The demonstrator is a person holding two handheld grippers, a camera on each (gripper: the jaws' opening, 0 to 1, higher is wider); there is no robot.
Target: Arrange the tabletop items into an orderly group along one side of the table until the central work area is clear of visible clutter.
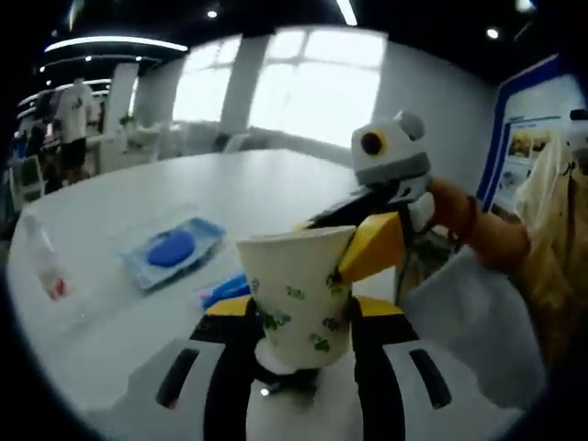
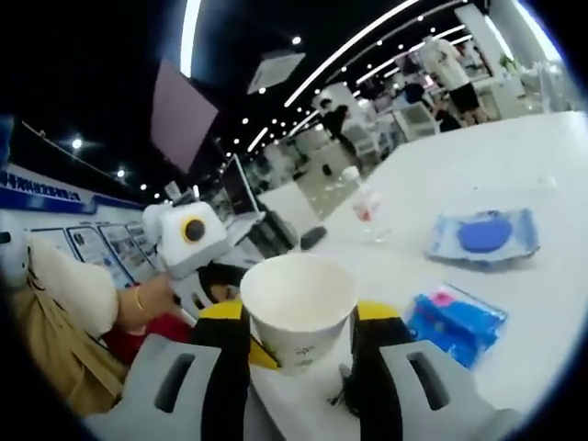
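— Where is the paper cup (image 1: 296, 276)?

— It is up off the white table (image 1: 230, 184), right in the middle. In the left gripper view the left gripper (image 1: 301, 317) has one jaw on each side of the cup, pressed on its lower part. It is squeezing the cup.

— And the other tongs?

— The right gripper (image 2: 299, 320) grabs the same cup. In the right gripper view the cup sits tight between its two jaws, and you can look down into the cup. It is white inside. In the left gripper view, a yellow tip of the right gripper touches the cup just under the rim.

— What does the cup look like?

— White, with little green marks on the side.

— What lies on the table?

— A blue tray (image 1: 204, 241) with a round blue thing in it. Near it is a blue packet (image 2: 457, 322) with a bit of pink. A small clear bottle (image 2: 364, 202) with a red label stands farther off, near the table's edge.

— Do you see the person?

— Yes, a hand (image 2: 142, 303) with a thin bangle holds the left gripper.
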